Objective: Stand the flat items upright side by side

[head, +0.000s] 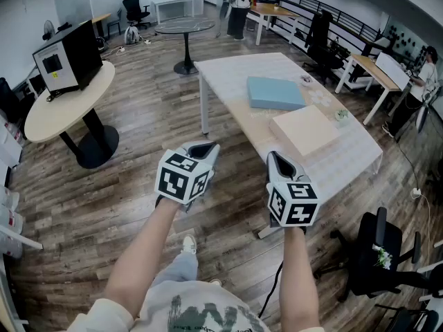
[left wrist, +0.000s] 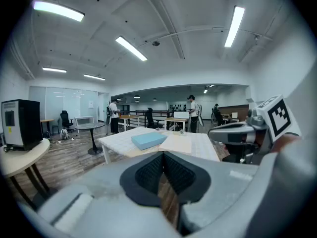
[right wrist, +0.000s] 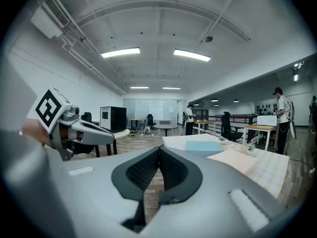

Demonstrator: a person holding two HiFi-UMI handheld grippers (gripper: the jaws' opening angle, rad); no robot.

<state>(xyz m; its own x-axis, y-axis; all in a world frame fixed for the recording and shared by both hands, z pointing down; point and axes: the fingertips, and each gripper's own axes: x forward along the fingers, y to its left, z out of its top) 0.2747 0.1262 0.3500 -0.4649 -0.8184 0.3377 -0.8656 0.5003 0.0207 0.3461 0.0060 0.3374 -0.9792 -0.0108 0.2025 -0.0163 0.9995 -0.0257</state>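
Hovering side by side short of the table [head: 228, 75]: left tongs [head: 203, 149] and right tongs [head: 276, 160] clenched, empty; forearms [head: 147, 244] outstretched

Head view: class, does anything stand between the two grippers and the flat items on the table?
Nothing visible does. The left gripper and right gripper, both shut and empty, hang in open air short of the table. The blue slab and cream slab lie flat on it, uncovered.

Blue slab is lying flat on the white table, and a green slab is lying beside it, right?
Not quite. The blue slab does lie flat on the white table, but the one beside it is a cream slab, not a green one. The head view shows it.
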